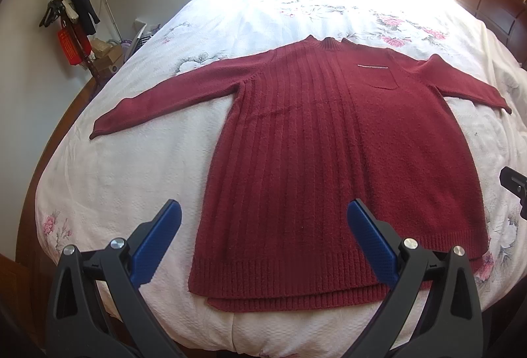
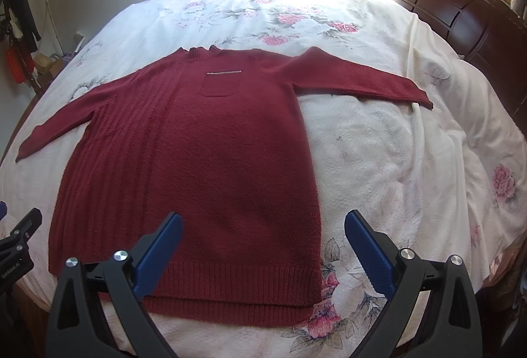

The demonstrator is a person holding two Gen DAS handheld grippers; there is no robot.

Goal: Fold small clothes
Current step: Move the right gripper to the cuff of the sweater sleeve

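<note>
in the left wrist view, one dark red sweater (image 1: pixel 329 160) lies flat and face up on the floral bedspread (image 1: pixel 131 177), collar toward the window, both sleeves spread outward, its ribbed hem nearest the camera. the left gripper (image 1: pixel 263 216) hangs over the hem's left half, jaws spread wide and empty. a dark corner at the right edge is probably the other tool, though too little shows to be sure. in the right wrist view, the right gripper (image 2: pixel 263 223) hovers over the hem's right corner, also released with nothing between its blue pads (image 2: pixel 158 256). the folding looks not yet begun; a clean first fold likely means pinching each sleeve near the cuff and laying it across the chest without dragging the body. count: one sweater, two sleeves, one chest pocket (image 2: pixel 220 84), two grippers.
</note>
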